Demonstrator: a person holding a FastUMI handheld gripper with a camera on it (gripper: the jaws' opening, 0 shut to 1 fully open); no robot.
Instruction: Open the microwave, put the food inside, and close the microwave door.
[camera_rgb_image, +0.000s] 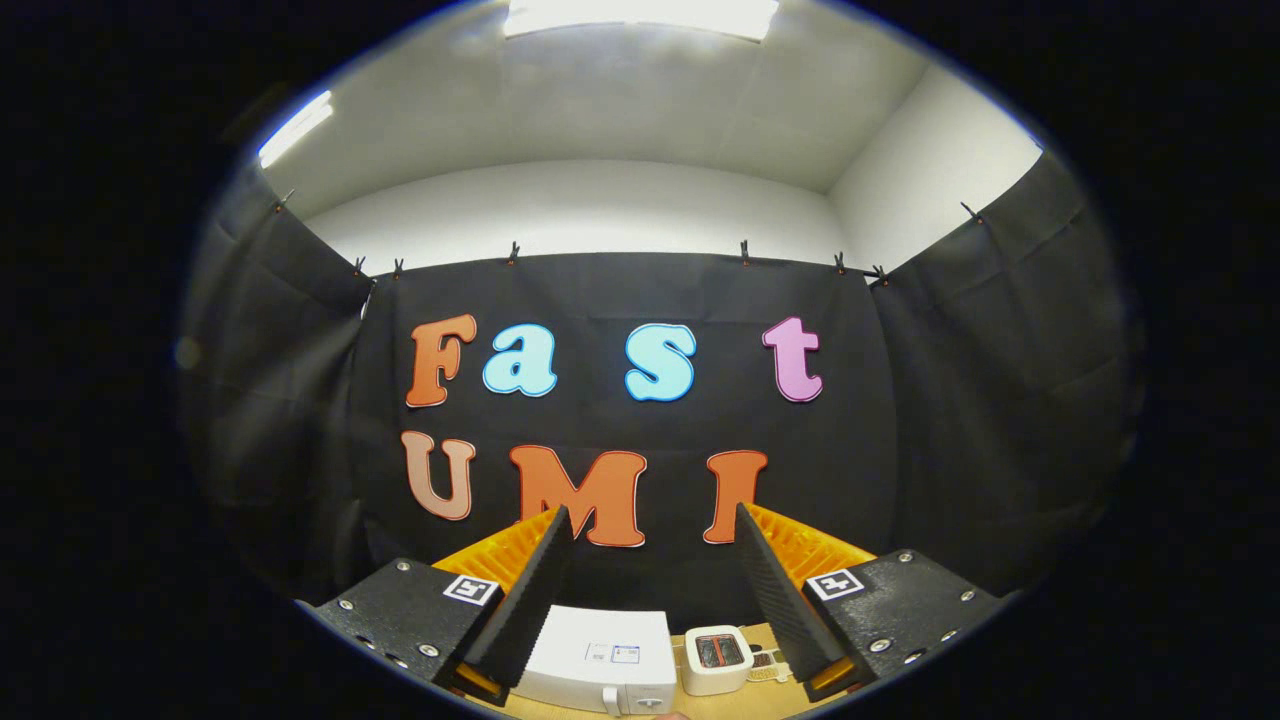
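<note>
- Gripper (652, 535): seen from its own camera, low centre of the frame; fingers spread wide, nothing between them, no contact with any object.
- Left finger (525, 600): black ribbed pad on an orange backing, slanting up toward centre; black mount plate with a square marker at its base, lower left.
- Right finger (780, 595): same build, mirrored; mount plate and marker at lower right.
- Microwave (600, 660): white, at the bottom of the frame, well below the gripper and seen from above; its top face lies between the finger bases, nearer the left finger; a small label sits on the top; door appears closed – the front is largely cut off at the frame's bottom, so the latch state cannot be confirmed.
- Toaster (718, 660): small, white, dark slot on top; just right of the microwave, beside the right finger's base.
- Small item (765, 662): right of the toaster, partly hidden behind the right finger; too small to identify – cannot tell whether it is the food.
- Table (725, 705): light wood surface carrying these items, bottom centre.
- Background: black cloth wall across the middle; white wall and ceiling with bright lights in the upper frame.
</note>
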